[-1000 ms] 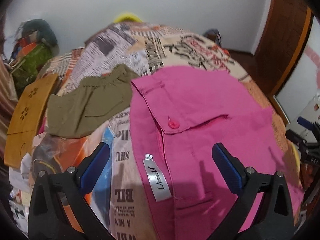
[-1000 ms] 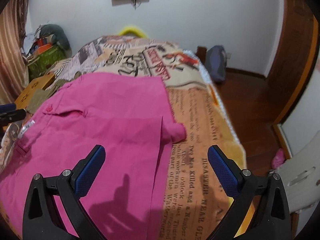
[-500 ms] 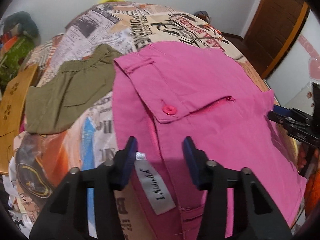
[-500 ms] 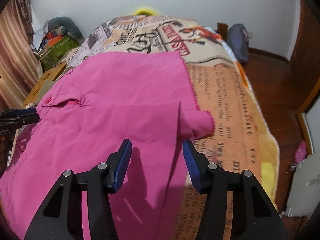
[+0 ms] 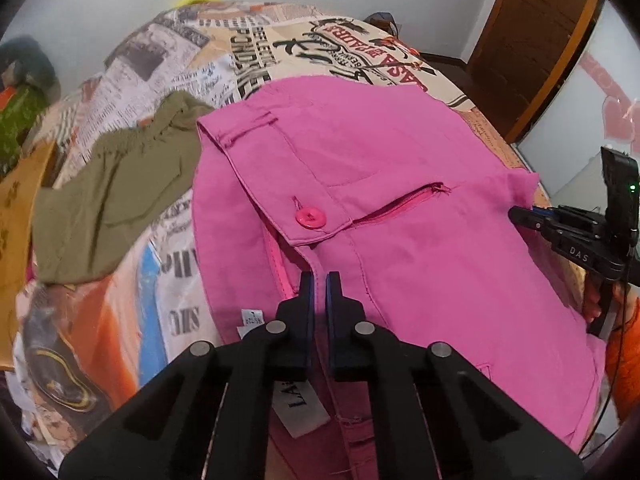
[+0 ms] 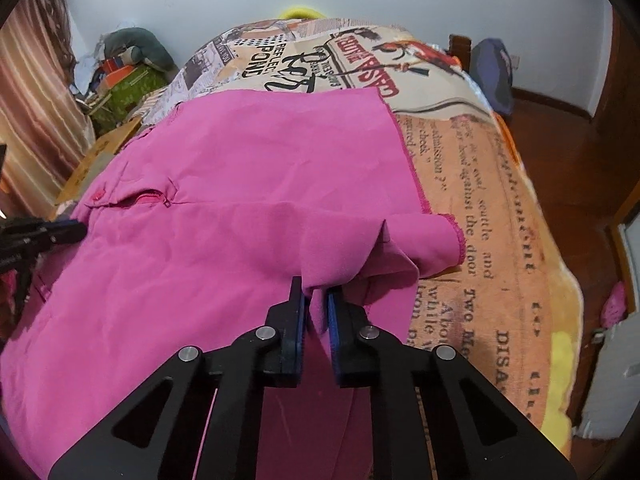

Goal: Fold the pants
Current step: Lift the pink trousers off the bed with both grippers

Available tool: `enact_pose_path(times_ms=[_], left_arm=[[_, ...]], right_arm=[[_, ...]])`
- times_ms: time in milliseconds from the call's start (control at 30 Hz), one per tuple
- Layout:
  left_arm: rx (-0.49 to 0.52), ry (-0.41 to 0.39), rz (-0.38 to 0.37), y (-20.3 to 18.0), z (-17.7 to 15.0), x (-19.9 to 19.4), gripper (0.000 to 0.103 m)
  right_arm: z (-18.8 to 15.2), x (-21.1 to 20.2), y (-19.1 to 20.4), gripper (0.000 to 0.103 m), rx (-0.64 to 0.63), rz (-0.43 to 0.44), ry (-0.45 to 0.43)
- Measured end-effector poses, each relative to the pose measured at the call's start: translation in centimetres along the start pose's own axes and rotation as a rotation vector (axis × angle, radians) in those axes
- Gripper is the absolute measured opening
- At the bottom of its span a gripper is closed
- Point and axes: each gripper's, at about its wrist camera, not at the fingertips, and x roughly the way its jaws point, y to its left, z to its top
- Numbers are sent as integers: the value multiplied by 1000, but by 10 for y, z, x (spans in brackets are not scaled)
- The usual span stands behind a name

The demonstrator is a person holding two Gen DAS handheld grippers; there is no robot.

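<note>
Left wrist view: pink pants point(image 5: 400, 184) spread across the frame's centre on the newspaper-print blanket point(image 5: 224, 52); the left gripper point(image 5: 319, 280) pinches their waistband edge below the button. Lower centre, the right gripper point(image 6: 316, 298) clamps a raised fold. Olive shorts point(image 5: 112, 200) lie left.

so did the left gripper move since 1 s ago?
Yes. The left gripper went forward and down onto the pink pants: its fingertips, then short of the white label, now sit past it near the pink button, shut on the fly edge.
</note>
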Motion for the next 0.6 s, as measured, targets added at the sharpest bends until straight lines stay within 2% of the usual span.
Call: enact_pose_path(times_ms=[133, 400, 600], left_arm=[[45, -46, 52, -8, 1, -13, 3], [35, 48, 54, 2, -1, 13, 4], [8, 52, 36, 0, -3, 3, 6]], right_arm=[[-5, 2, 0, 6, -25, -24, 27], [-14, 2, -1, 5, 8, -9, 57], [-15, -11, 3, 9, 19, -4, 71]])
